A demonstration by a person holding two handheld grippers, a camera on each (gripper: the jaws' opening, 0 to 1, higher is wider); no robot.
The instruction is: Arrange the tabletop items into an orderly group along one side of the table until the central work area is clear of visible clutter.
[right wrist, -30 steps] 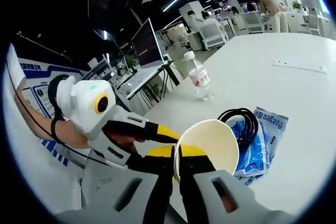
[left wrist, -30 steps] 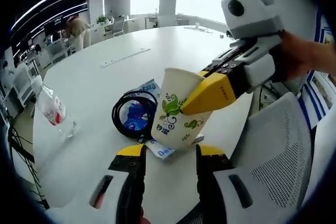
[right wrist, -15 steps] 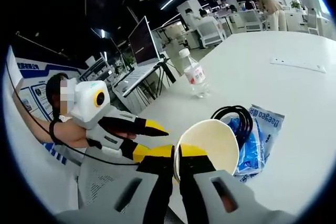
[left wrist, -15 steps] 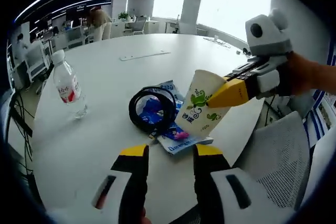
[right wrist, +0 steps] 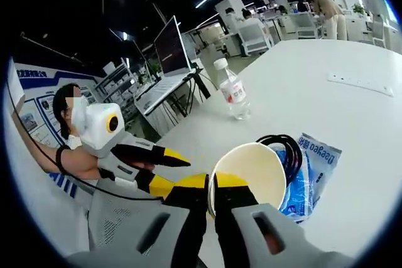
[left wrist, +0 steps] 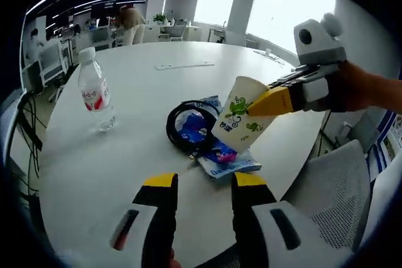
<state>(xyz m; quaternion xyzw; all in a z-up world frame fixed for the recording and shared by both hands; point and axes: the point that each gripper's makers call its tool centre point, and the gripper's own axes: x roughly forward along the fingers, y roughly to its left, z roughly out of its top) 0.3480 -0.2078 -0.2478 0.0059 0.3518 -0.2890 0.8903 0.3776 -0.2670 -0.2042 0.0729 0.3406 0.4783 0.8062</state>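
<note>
A white paper cup [left wrist: 240, 123] with green leaf print hangs tilted over a blue plastic packet [left wrist: 227, 161] and a black cable coil [left wrist: 187, 127] on the round white table [left wrist: 113, 174]. My right gripper [left wrist: 262, 103] comes in from the right, shut on the cup's rim. In the right gripper view its jaws [right wrist: 213, 187] pinch the near rim of the cup [right wrist: 250, 171]. My left gripper [left wrist: 204, 183] stands open short of the packet, holding nothing; it also shows as the left gripper [right wrist: 168, 171] beside the cup. A clear water bottle [left wrist: 96, 97] stands upright to the left.
A white strip [left wrist: 183, 65] lies on the far half of the table. A white mesh chair [left wrist: 352, 186] stands by the table's near right edge. Desks with a monitor [right wrist: 173, 48] lie beyond the bottle [right wrist: 232, 90]. A person stands far off.
My left gripper has drawn back from under the cup, so the cup, packet and cable now sit farther from its jaws. The right gripper keeps its hold on the cup.
</note>
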